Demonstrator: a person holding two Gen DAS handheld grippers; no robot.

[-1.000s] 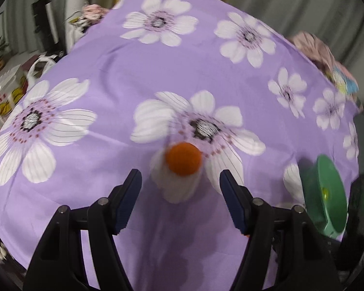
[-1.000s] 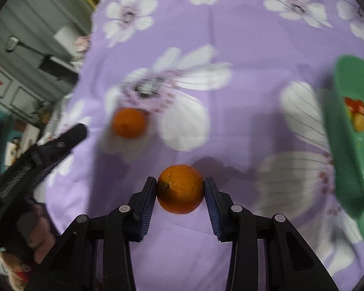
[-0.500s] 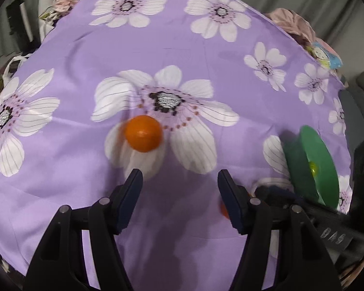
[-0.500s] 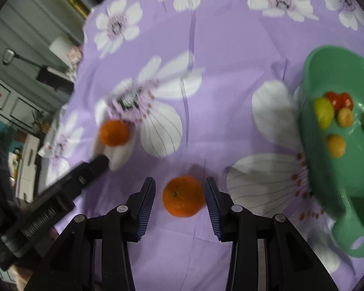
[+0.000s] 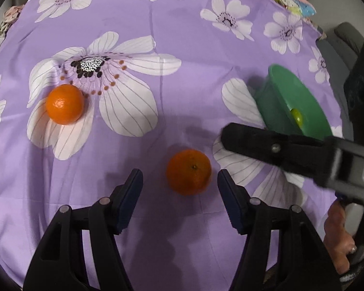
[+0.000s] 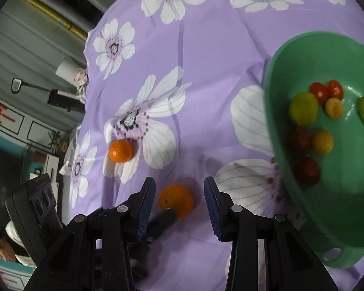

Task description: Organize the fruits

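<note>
Two oranges lie on the purple flowered cloth (image 5: 182,36). The near orange (image 5: 188,171) sits between the pads of my left gripper (image 5: 179,184), whose jaws are closing, with a gap on each side. The far orange (image 5: 65,103) rests on a white flower to the left. My right gripper (image 6: 179,201) hovers open over the near orange (image 6: 176,201) without touching it, and a left fingertip (image 6: 165,218) shows beside the fruit. The green bowl (image 6: 271,111) at the right holds several small red, yellow and green fruits.
A finger of the right gripper (image 5: 267,143) crosses the left wrist view in front of the green bowl (image 5: 291,97), with a person's hand (image 5: 337,230) behind it. The cloth's edge drops off at the left, where room furniture (image 6: 24,84) stands.
The right gripper let go of the orange it held, which now lies on the cloth. The left gripper swung from the far orange to straddle this one, its jaws narrowing slightly.
</note>
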